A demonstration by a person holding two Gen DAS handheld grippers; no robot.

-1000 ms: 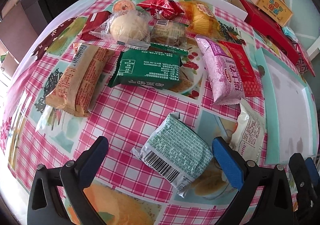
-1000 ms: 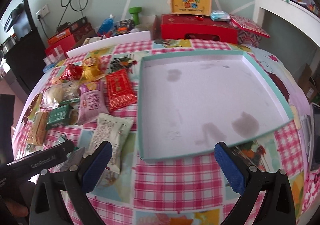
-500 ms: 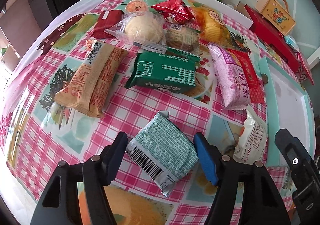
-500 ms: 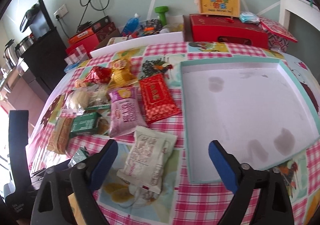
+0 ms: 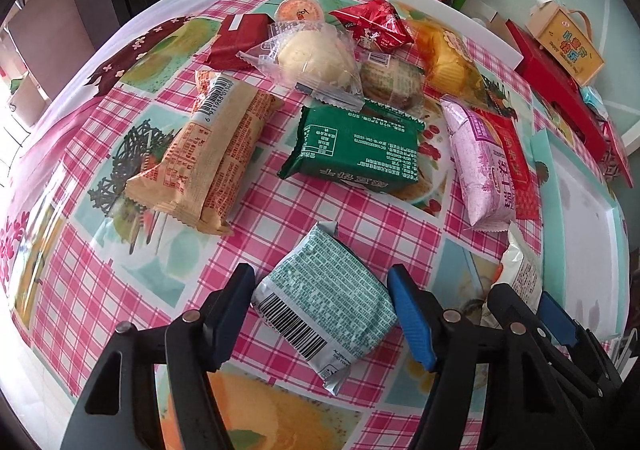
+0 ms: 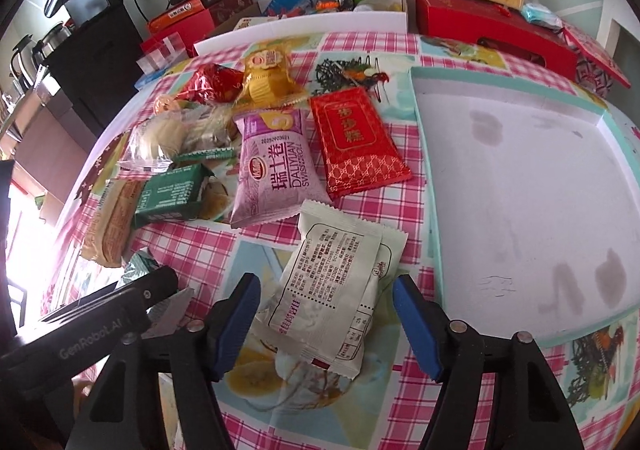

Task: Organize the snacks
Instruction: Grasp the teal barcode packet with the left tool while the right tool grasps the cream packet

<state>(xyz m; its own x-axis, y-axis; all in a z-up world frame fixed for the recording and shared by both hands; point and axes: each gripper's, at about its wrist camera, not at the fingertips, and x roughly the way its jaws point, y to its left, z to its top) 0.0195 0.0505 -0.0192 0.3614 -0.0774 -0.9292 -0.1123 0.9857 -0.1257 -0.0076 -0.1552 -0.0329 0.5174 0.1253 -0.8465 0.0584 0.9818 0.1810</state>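
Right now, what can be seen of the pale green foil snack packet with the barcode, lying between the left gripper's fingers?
The pale green foil snack packet is squarish and puffy, sealed, with dense small print and a black barcode on a white patch near its lower edge. It lies flat and skewed on the pink checked tablecloth, apart from the other snacks. The left gripper straddles it: both blue pads stand at its sides, seemingly touching it.

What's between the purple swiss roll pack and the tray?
The red packet lies between the purple pack and the tray, with a checked tablecloth strip beside the rim. Clearest in the right wrist view.
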